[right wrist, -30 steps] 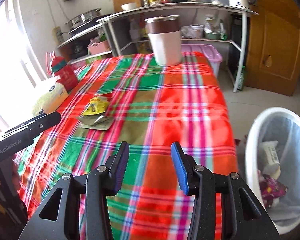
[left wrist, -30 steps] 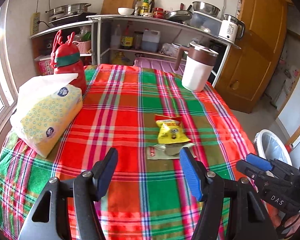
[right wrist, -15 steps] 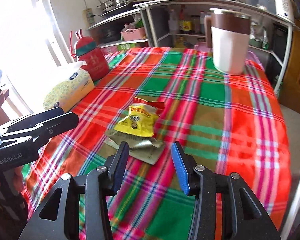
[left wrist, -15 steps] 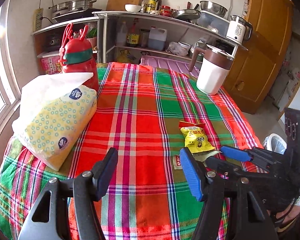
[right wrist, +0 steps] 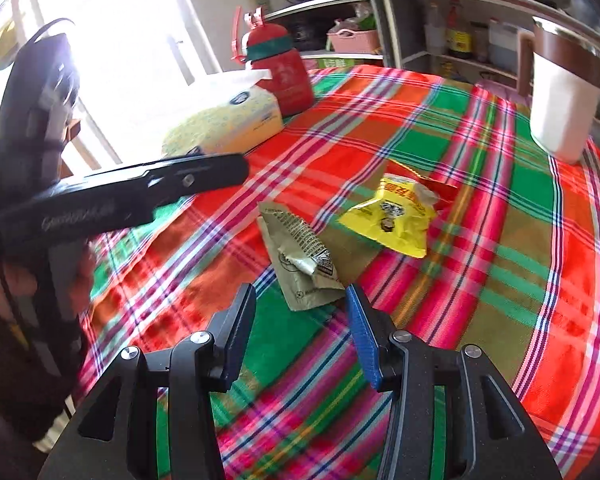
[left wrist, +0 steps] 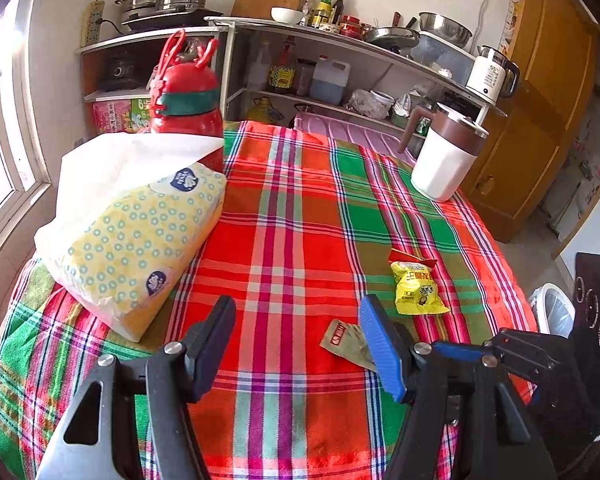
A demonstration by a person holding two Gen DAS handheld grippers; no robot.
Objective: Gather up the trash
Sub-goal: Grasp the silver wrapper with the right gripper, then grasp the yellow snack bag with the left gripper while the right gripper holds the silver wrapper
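Observation:
Two pieces of trash lie on the plaid tablecloth (right wrist: 500, 280): a yellow snack wrapper (right wrist: 392, 222) (left wrist: 416, 290) and a flat olive-green packet (right wrist: 300, 264) (left wrist: 348, 342). My right gripper (right wrist: 300, 334) is open and empty, hovering just in front of the green packet. My left gripper (left wrist: 298, 346) is open and empty over the table, to the left of the trash. The right gripper's blue-tipped fingers (left wrist: 456, 350) show at the right of the left wrist view, near the green packet.
A yellow tissue pack (left wrist: 140, 244), a red bottle (left wrist: 186, 108) and a white jug with a brown lid (left wrist: 444, 156) stand on the table. A white trash bin (left wrist: 552, 312) stands on the floor past the right edge. Kitchen shelves (left wrist: 340, 64) stand behind.
My right gripper has swung from the bin side toward the table and closed in on the green packet. My left gripper has drifted left and back from the trash.

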